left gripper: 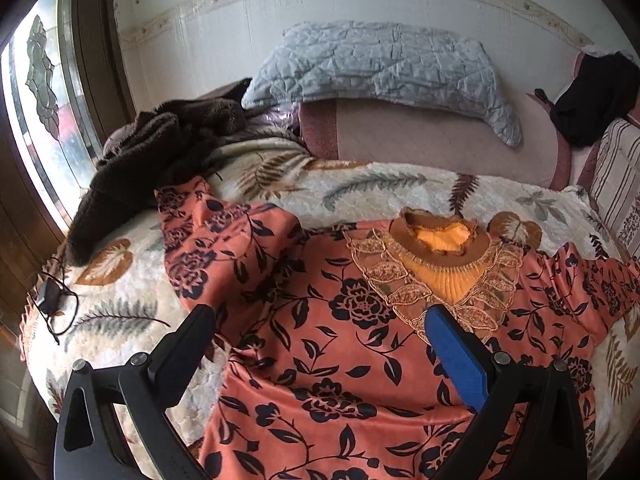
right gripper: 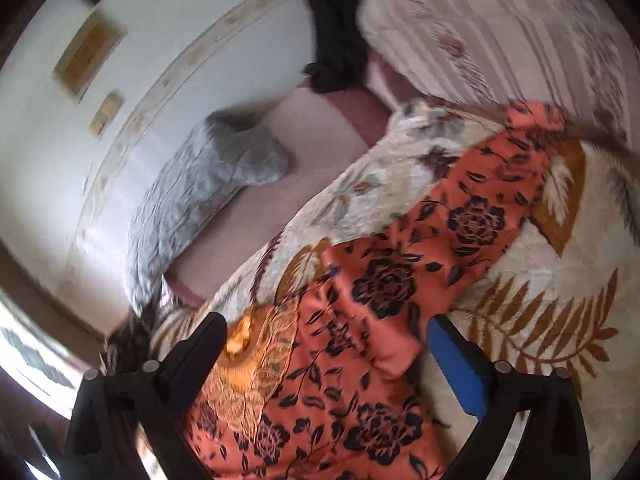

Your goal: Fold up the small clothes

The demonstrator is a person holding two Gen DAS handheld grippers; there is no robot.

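A salmon top (left gripper: 320, 340) with dark flower print lies spread face up on the leaf-patterned blanket (left gripper: 132, 288). Its brown collar with gold lace and an orange insert (left gripper: 440, 248) points toward the far side. One sleeve (left gripper: 208, 216) stretches up and left, the other sleeve (right gripper: 480, 208) runs out to the right. My left gripper (left gripper: 320, 320) hovers open over the top's left chest, nothing between its fingers. My right gripper (right gripper: 326, 332) is open above the right shoulder and armpit area, its view tilted and blurred. Whether either gripper touches the cloth I cannot tell.
A dark brown fleece garment (left gripper: 160, 152) is heaped at the blanket's far left. A grey quilted pillow (left gripper: 380, 68) leans on the wall. Black clothing (left gripper: 592, 96) and a striped cushion (left gripper: 616, 176) sit far right. A black cable and charger (left gripper: 52, 300) lie near the left edge by the window.
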